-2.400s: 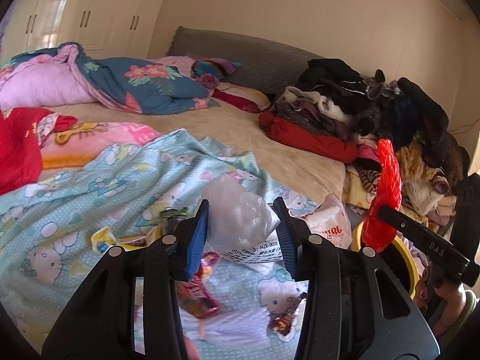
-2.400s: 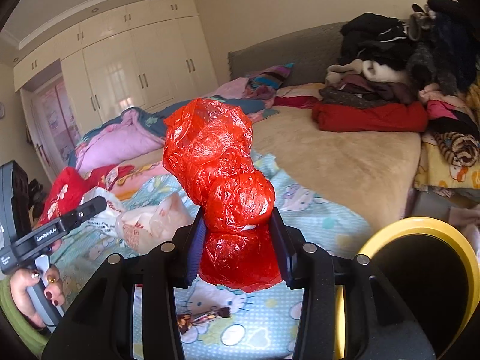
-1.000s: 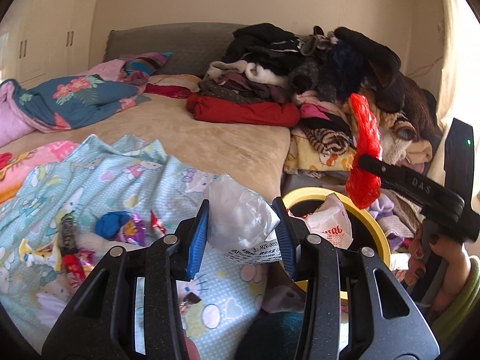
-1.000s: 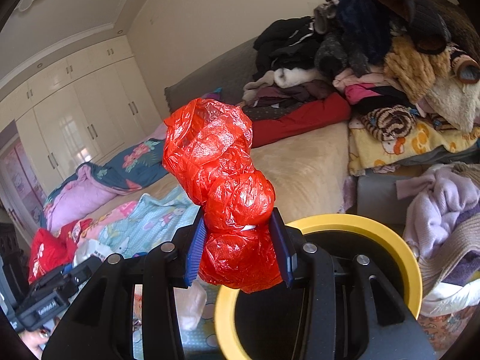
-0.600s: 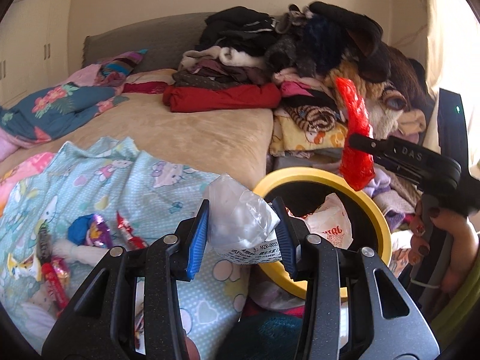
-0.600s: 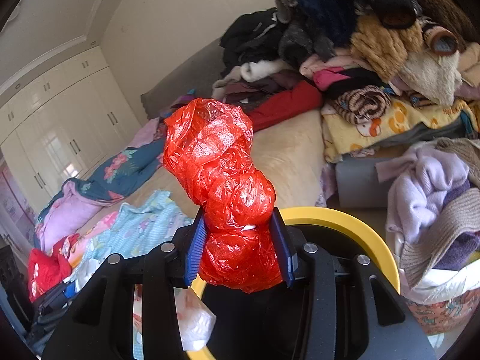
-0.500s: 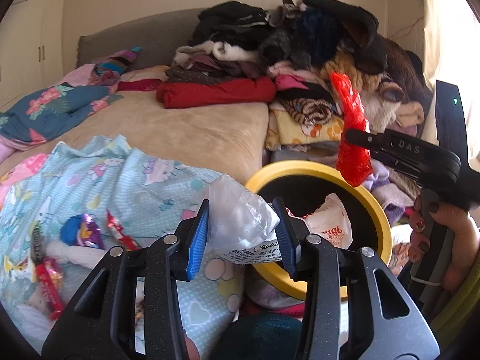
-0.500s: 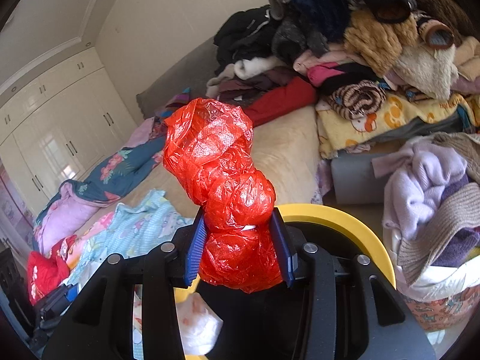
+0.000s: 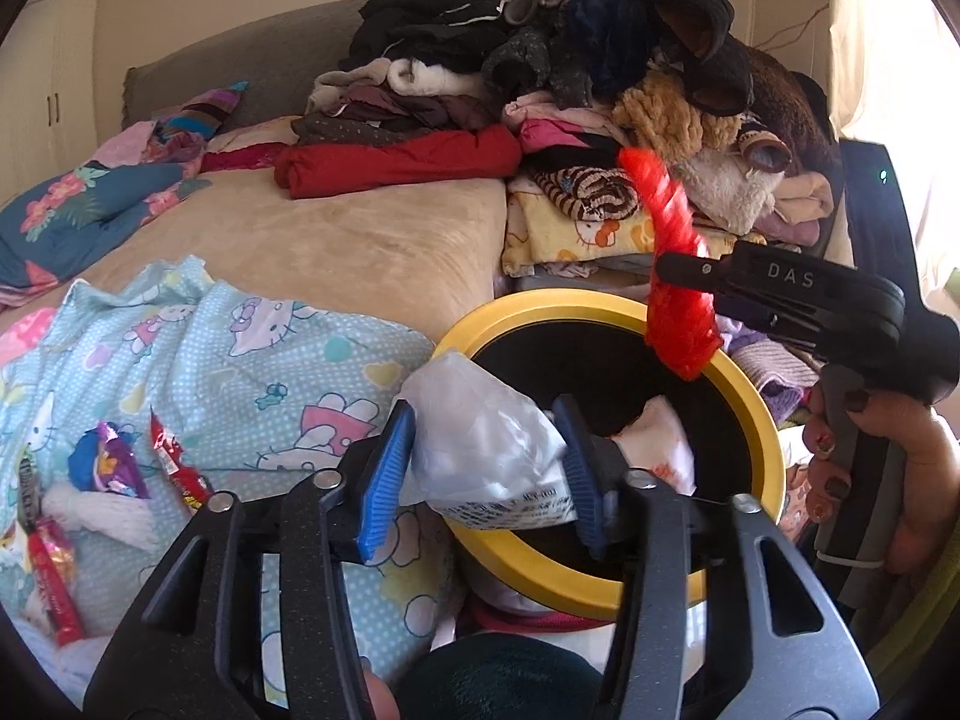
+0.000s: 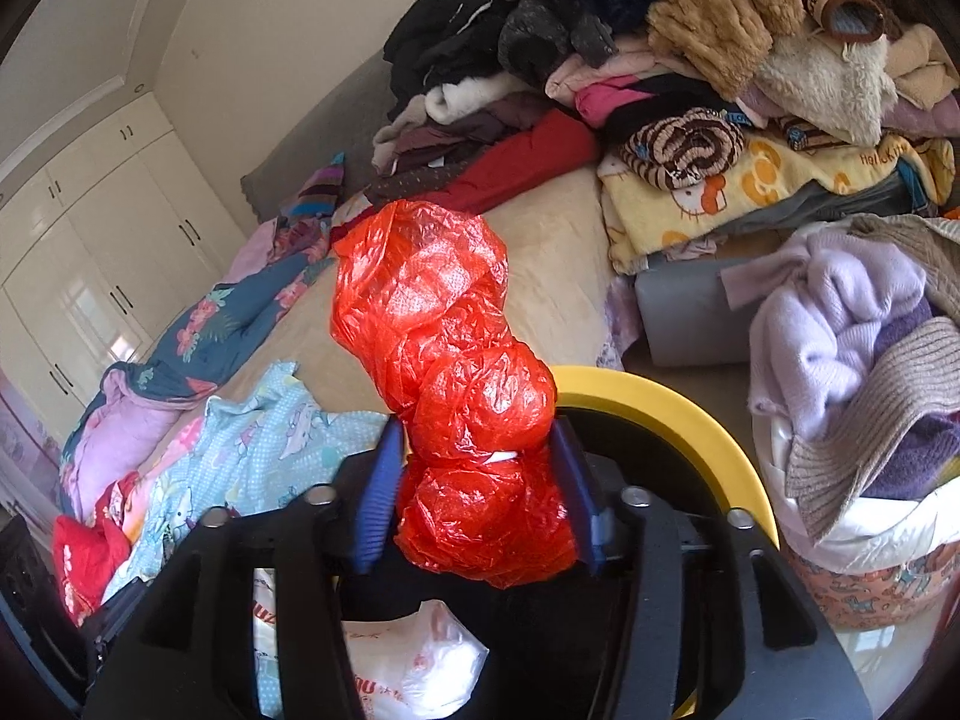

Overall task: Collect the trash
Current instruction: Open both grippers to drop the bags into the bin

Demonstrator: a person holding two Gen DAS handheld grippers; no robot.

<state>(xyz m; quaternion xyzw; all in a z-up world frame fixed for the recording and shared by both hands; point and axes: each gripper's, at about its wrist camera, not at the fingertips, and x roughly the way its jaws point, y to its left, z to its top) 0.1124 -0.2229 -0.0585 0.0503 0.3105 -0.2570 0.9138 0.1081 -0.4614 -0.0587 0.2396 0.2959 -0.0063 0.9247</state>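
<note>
over the yellow-rimmed round bin [image 9: 757, 414], left gripper [image 9: 483, 468] pinches a crinkly white plastic bag [image 9: 480, 444]; right gripper [image 10: 477, 495] clamps a crumpled, glossy red plastic bag [image 10: 456, 360] above the opening.

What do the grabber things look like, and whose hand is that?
Each grabber is black speckled plastic with silver screws and blue ribbed pads. The right gripper has "DAS" in pale letters on its side and a tiny green light behind. The right hand has dark red nail polish, with a yellow-green sleeve at the wrist.
</note>
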